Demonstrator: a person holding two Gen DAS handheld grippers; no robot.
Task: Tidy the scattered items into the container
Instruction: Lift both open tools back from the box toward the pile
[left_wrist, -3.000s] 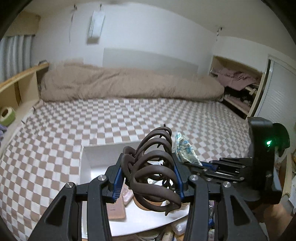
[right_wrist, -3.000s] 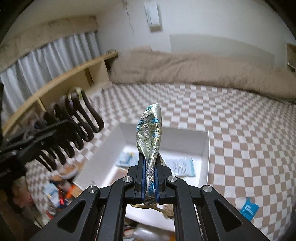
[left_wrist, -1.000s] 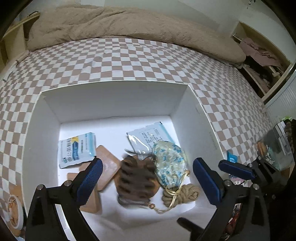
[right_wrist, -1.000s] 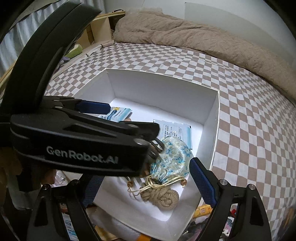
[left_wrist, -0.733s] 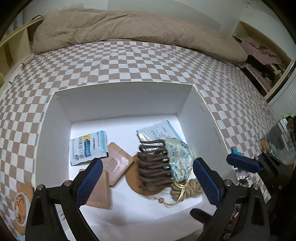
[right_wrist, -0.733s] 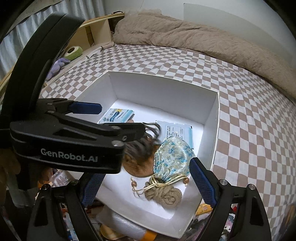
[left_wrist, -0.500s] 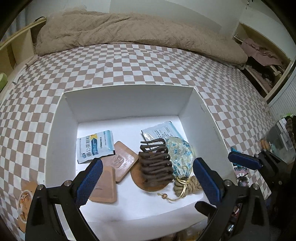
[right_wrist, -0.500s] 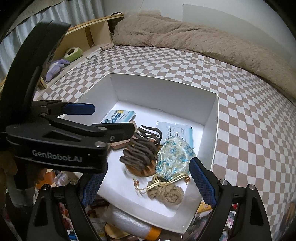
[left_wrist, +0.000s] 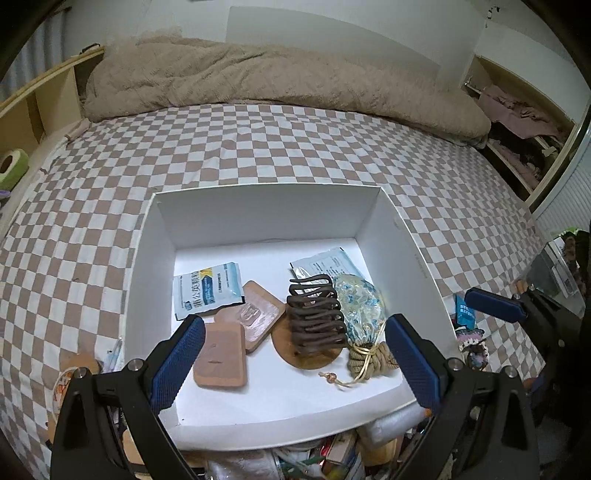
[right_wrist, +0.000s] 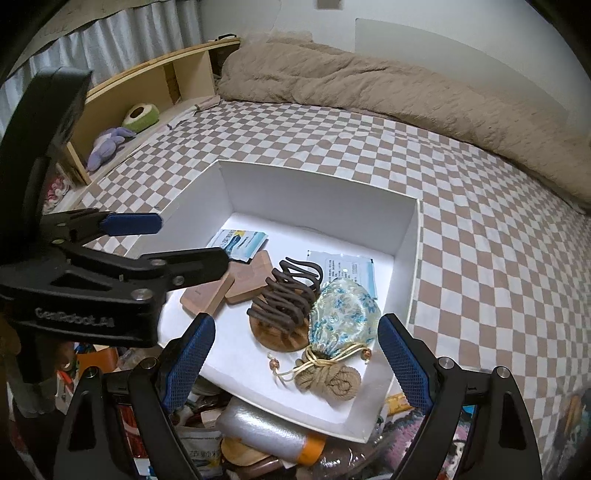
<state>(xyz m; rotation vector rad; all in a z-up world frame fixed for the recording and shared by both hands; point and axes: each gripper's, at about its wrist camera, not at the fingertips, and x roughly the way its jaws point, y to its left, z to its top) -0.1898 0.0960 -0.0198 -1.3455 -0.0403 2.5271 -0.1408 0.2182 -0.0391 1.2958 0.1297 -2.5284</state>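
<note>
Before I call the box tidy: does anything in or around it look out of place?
Inside the white box, nothing looks spilled, though the brown hair claw lies heaped on the round wooden coaster. A blue packet lies outside on the checked bedsheet, beside the box's right wall.

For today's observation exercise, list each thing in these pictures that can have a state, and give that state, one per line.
White box: open-topped, on the bed.
Brown hair claw: in the box, lying on a round coaster.
Floral pouch: in the box, drawstring pulled shut.
Left gripper: jaws open, empty.
Right gripper: jaws open, empty.
</note>
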